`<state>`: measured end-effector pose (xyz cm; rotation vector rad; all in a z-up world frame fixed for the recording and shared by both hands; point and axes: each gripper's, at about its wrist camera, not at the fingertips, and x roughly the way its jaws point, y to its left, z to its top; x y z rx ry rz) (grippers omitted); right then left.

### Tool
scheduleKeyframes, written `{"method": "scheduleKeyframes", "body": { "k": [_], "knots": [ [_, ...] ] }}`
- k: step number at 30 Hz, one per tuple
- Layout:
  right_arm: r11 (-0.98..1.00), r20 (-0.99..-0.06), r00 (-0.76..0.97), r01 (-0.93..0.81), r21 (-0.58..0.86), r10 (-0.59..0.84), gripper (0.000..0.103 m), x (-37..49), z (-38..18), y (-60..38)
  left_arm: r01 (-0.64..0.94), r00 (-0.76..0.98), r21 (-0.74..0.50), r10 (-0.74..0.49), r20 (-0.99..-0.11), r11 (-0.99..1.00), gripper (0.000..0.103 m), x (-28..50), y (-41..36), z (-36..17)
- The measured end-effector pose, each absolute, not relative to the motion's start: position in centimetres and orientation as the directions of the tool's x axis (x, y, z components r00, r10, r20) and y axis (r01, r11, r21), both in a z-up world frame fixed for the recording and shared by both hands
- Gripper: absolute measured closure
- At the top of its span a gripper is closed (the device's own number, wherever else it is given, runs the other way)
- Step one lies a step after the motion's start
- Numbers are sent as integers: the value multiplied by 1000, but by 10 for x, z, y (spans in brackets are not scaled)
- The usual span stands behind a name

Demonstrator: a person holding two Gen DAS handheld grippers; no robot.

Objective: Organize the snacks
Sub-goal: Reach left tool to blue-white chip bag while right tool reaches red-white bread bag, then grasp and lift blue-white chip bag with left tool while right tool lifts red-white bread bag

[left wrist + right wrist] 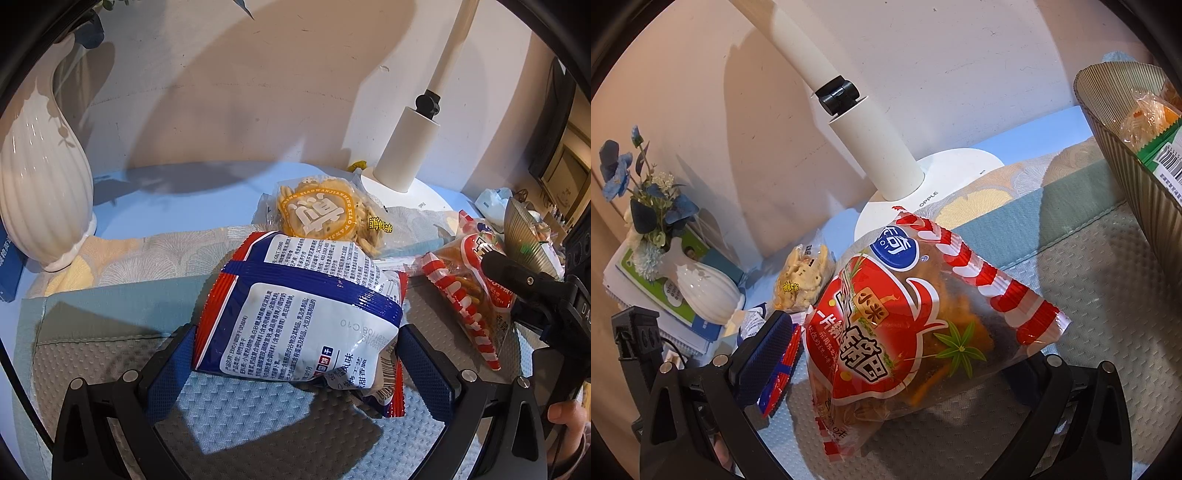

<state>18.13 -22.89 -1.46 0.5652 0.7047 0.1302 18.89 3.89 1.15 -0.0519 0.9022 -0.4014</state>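
A white ribbed vase point(40, 177) of blue flowers point(635, 184) stands well apart from a white lamp base point(934, 184).

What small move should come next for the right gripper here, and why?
Probably carry the red snack bag up and right toward the ribbed bin, then release it. The right gripper appears closed on that bag, and the bin already holds other packets, so it looks like the collecting spot. The left gripper appears to grip the blue and white bag, which can follow.
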Motion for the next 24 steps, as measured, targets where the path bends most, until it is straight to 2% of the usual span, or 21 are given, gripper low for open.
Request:
{"method": "scheduleKeyframes", "body": {
  "k": [24],
  "knots": [
    [843, -576, 760, 72, 533, 300, 0, 181, -14, -229, 316, 549, -207, -356, -756, 926, 0, 190, 37, 11]
  ]
}}
